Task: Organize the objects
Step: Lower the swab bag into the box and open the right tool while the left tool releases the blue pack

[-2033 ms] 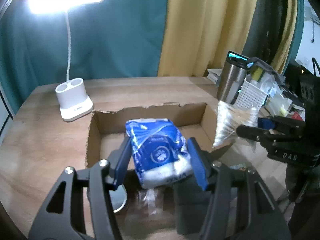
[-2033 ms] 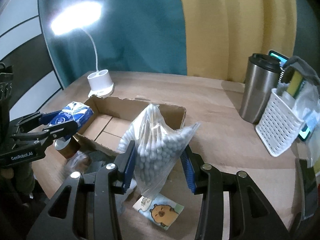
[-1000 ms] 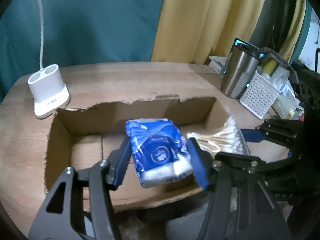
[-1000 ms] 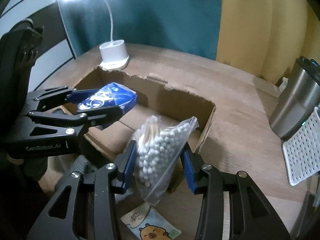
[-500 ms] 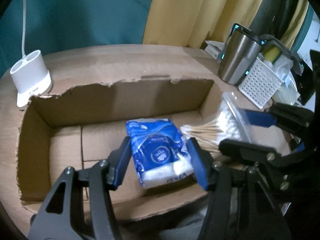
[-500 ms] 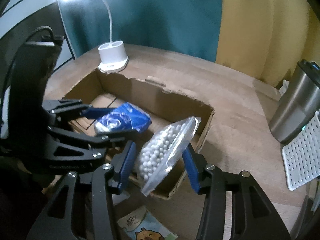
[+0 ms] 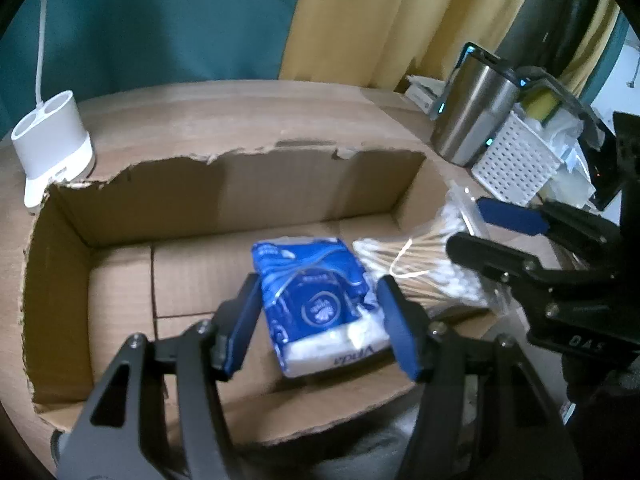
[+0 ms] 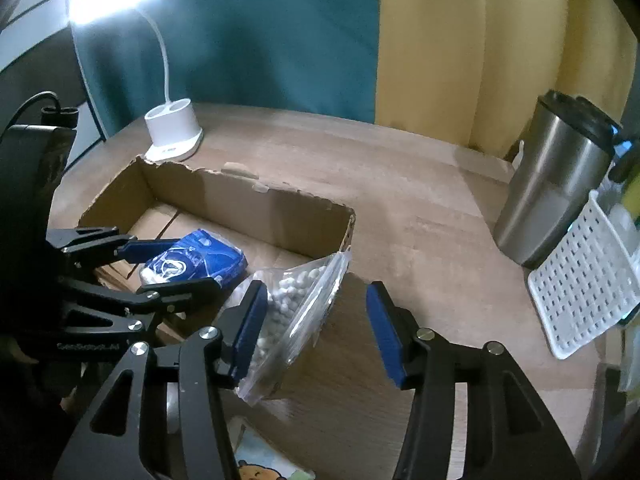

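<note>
The cardboard box [image 7: 224,200] sat on the wooden table [image 8: 400,208] with its torn rim facing up, and everything else lay in relation to it. The left gripper [image 7: 320,320] reached in over the box's near wall, its blue pads spread a little and apart from the blue tissue pack [image 7: 316,300] on both sides, so the pack appeared released, lying on the box floor near the middle. Beside the pack, at the box's right end, the clear bag of cotton swabs [image 8: 292,308] leaned over the box's corner, partly inside and partly hanging out. The right gripper [image 8: 316,320] hovered at that same corner with its jaws spread wide; its left pad lay against the bag while the right pad stood well apart from it. Beyond the box's far left corner stood the white lamp base [image 7: 52,136]. Off the box's right end, well apart, stood a steel tumbler [image 8: 556,188] with a white perforated basket [image 8: 584,300] just beside it.
</note>
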The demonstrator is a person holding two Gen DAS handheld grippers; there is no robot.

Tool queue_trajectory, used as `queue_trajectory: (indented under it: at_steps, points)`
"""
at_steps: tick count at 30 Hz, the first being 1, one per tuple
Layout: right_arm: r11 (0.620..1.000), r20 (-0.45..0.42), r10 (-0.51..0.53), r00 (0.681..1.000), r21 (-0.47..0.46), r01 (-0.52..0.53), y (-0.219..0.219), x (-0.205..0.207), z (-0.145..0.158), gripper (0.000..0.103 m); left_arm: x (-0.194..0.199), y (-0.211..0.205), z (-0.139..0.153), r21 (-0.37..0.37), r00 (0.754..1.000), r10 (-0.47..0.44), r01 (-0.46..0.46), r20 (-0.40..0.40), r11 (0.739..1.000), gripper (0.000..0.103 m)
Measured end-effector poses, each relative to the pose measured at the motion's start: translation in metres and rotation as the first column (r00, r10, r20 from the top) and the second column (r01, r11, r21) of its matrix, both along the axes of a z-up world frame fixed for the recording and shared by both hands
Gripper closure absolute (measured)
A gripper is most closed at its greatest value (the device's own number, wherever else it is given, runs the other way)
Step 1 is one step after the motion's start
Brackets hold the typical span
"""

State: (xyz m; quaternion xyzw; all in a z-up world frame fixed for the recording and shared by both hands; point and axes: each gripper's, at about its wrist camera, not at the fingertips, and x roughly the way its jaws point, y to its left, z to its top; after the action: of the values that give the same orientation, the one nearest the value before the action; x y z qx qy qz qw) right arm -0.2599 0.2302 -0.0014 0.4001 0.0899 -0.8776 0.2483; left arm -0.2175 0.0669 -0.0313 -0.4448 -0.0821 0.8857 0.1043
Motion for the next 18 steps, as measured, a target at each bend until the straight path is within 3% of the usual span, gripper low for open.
queue_trajectory:
  at_steps: [3, 18]
  points:
    - [1.0, 0.007, -0.001, 1.0, 0.0, 0.001, 0.001, -0.001, -0.001, 0.049, 0.003, -0.004, 0.005, 0.011, 1.0, 0.01, -0.009, -0.018, 1.0, 0.033]
    - [0.998, 0.026, -0.065, 0.998, -0.019, 0.066, 0.0, 0.004, -0.006, 0.048, 0.034, -0.033, 0.038, -0.001, 0.99, 0.067, -0.068, -0.125, 0.998, 0.032]
